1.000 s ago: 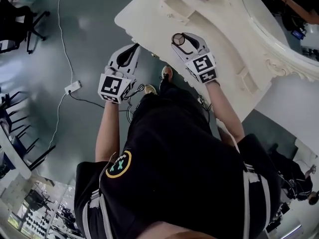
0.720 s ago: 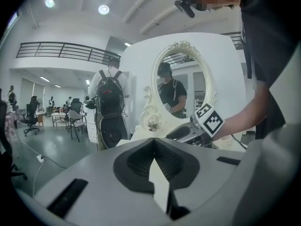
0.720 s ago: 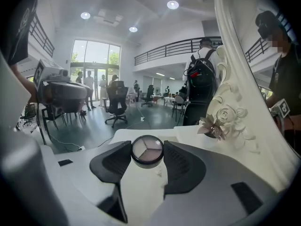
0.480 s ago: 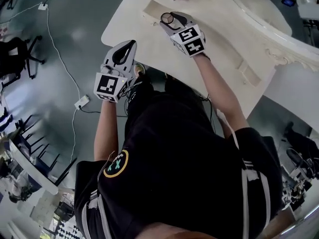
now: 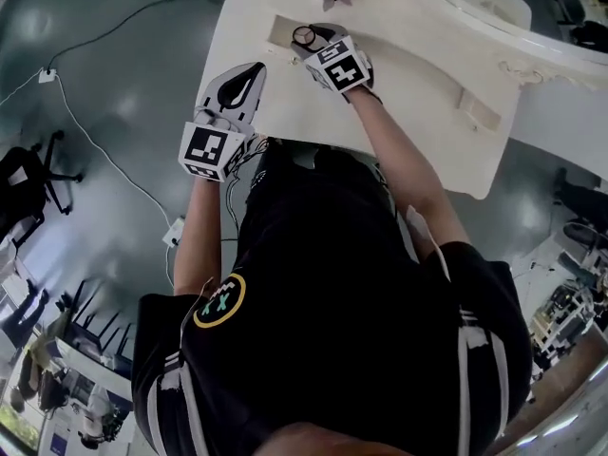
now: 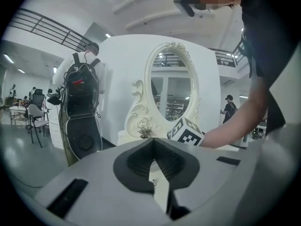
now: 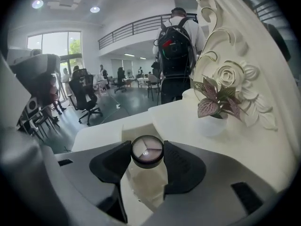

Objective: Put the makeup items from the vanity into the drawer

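- Right gripper view: the right gripper (image 7: 146, 163) is clamped on a round, black-rimmed makeup compact with a clear lid (image 7: 147, 149), held over the open cream drawer (image 7: 123, 128) set into the vanity top.
- The left gripper (image 6: 153, 147) has its jaws pressed together with nothing between them.
- Likely risk: the pads pinch only the curved rim, so the compact could slip, or tip against the drawer's wall on release.
- No brand or lettering is legible on it.

Your vanity (image 5: 427, 74) looks smooth, matt cream, like painted wood. The compact (image 7: 147, 150) above it has a glossy clear lid. The floor (image 5: 142, 112) beside the vanity shines.
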Available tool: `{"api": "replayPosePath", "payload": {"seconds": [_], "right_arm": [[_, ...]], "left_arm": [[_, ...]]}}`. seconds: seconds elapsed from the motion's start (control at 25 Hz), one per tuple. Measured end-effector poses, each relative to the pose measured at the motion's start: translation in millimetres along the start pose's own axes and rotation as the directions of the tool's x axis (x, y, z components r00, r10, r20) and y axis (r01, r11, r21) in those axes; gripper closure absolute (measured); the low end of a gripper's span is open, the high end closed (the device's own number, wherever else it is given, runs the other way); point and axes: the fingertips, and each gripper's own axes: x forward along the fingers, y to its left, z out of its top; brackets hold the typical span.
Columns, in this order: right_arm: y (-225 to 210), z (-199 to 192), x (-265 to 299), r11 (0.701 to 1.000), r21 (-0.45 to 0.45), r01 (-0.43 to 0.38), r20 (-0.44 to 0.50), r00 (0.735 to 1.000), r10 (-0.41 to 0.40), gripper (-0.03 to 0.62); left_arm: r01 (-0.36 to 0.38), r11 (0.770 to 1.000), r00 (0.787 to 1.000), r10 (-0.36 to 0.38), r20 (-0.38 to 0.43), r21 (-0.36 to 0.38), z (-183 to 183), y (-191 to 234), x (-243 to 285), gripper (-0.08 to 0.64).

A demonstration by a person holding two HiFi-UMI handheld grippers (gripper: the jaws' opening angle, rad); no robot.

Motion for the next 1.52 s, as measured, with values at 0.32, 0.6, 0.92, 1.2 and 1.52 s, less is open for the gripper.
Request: {"api": "replayPosePath", "payload": {"seconds": [0.32,0.6,0.92,1.2,1.52], "right_arm": [[6.0,6.7,7.4,0.998,0.05,0.026,0.006,1.0,-0.027,0.351],[11.0,5.2,-8.8,0.999,0.035,0.024,0.001,1.0,-0.025,0.291],[22.5,43.2,-92.0,1.0,0.006,0.021,0.261,0.965,-0.022,0.369],[39.5,70.4,-178.6,0.996,-0.051,0.08,0.445,0.894,-0.049,0.558],[51.3,77.1,-215.0,0.987,-0.1,0.128,0.519,0.853,-0.058,0.571]], "left_arm": [[0.045,0.999,0.999,-0.045,-0.014,0.011,-2.3,13.4,-4.5,0.541],[0.061,0.998,0.998,-0.061,-0.009,0.011,0.8,14.3,-5.3,0.541],[0.076,0.996,0.997,-0.076,0.006,0.045,15.8,4.5,5.6,0.541],[0.101,0.991,0.994,-0.105,0.033,0.086,36.3,-13.4,15.4,0.541],[0.132,0.983,0.988,-0.14,0.06,0.125,58.5,-34.3,17.9,0.541]]}}
